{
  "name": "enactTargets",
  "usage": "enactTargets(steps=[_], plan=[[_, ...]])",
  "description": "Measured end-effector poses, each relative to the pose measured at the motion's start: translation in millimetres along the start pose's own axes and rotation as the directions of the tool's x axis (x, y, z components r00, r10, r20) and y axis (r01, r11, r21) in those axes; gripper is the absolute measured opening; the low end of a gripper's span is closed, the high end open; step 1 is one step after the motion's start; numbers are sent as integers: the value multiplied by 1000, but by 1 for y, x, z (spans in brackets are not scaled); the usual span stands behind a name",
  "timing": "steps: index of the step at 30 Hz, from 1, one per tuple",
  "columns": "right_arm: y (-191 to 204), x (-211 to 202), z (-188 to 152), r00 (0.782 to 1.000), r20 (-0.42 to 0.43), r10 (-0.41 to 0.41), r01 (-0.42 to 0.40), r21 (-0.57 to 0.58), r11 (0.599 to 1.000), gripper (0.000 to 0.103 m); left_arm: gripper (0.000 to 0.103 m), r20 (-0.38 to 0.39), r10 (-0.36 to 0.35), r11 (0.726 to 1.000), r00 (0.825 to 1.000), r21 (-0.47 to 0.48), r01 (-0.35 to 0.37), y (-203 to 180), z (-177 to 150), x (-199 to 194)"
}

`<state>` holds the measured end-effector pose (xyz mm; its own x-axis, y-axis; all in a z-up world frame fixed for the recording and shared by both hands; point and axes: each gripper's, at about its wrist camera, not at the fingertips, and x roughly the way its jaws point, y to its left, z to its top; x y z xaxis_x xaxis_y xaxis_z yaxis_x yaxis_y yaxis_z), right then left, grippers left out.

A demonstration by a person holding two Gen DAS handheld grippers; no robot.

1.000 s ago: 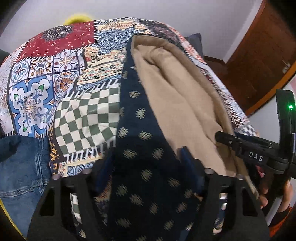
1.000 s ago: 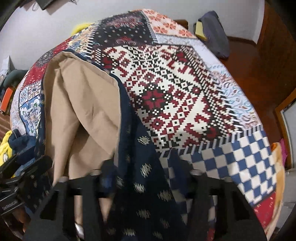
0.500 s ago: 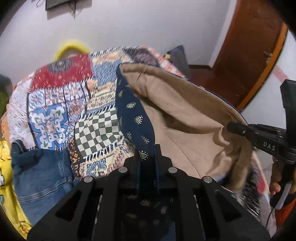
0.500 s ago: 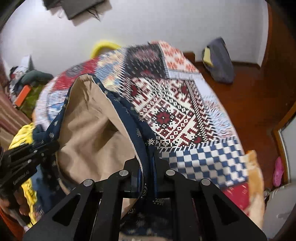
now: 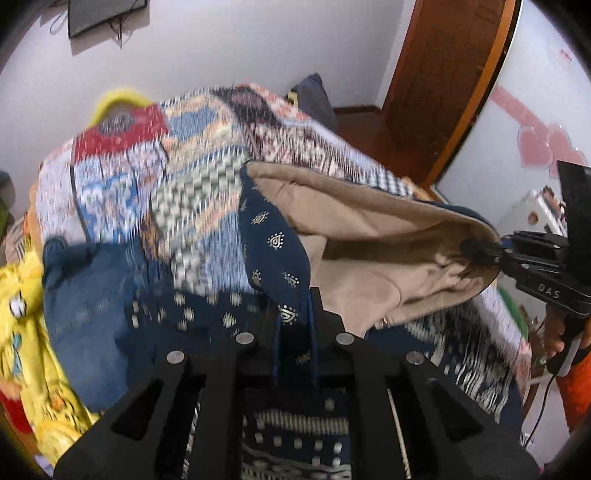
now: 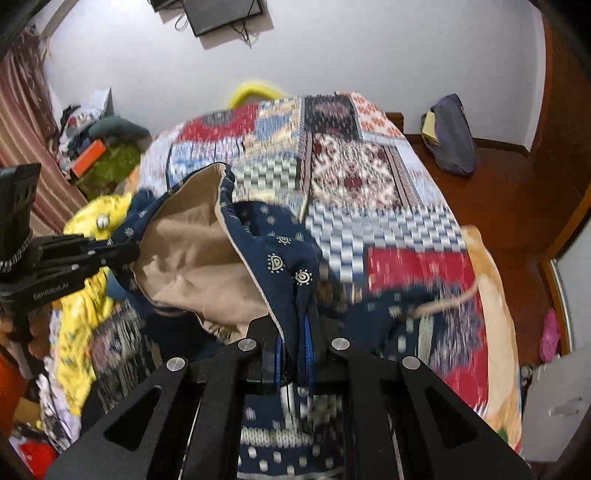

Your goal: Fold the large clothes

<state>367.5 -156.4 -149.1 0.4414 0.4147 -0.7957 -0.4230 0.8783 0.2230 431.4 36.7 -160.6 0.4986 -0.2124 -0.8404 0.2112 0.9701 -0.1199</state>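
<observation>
Left gripper (image 5: 295, 332): clenched on the waist edge of the navy printed garment (image 5: 273, 240); the cloth runs up between the two black fingers. From the right wrist view it shows at the left edge (image 6: 122, 254), nipping the opposite side of the same opening.

Right gripper (image 6: 295, 347): clenched on the garment's hem (image 6: 284, 266), blue pads pressed to the fabric. From the left wrist view it enters at the right (image 5: 476, 251), pinching the gathered rim.

Navy printed garment: held off the bed between both grippers, its opening spread wide; dark blue outside with small pale eye-like motifs; the lower part hangs below the fingers with striped and dotted bands.

Tan lining (image 5: 354, 221): plain beige inside face of the garment, creased toward the right gripper.

Patchwork bedspread (image 5: 122, 177): red, blue, cream and check panels; covers the bed beneath the garment; blurred.

Jeans (image 5: 92, 295): blue denim lying on the bed to the left of the garment.

Yellow cloth (image 5: 22, 295): cartoon-printed fabric at the bed's left edge.

Lettering: "DAS" (image 5: 549, 290) in white on the right gripper body; pale text on the left gripper body (image 6: 50, 293), too blurred to read surely.

Wall screen (image 6: 221, 14): dark panel with trailing cables on the white wall.

Wooden door (image 5: 443, 74): brown, at the right of the bed.
</observation>
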Motion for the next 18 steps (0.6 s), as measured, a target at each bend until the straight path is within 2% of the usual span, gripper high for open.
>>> enactTargets(steps=[4, 9, 12, 14, 15, 18], plan=[[-2, 10, -26, 999, -37, -39, 38, -3, 999, 9, 11, -59, 1, 1000, 998, -17, -2, 8, -35, 18], [0, 17, -55, 993, -79, -89, 87, -24, 996, 13, 12, -121, 56, 998, 991, 26, -53, 6, -74, 42], [1, 24, -64, 987, -117, -115, 108, -62, 992, 26, 21, -106, 89, 995, 990, 53, -84, 2, -87, 44], [2, 26, -67, 980, -138, -141, 130, -82, 988, 36, 39, -96, 105, 993, 990, 55, -100, 1, -90, 41], [3, 26, -68, 978, -141, -153, 140, -97, 985, 40, 43, -90, 113, 993, 990, 55, -108, 1, -90, 38], [11, 20, -66, 978, -106, -182, 167, -136, 976, 40, 47, -76, 118, 992, 990, 56, -114, 2, -85, 31]])
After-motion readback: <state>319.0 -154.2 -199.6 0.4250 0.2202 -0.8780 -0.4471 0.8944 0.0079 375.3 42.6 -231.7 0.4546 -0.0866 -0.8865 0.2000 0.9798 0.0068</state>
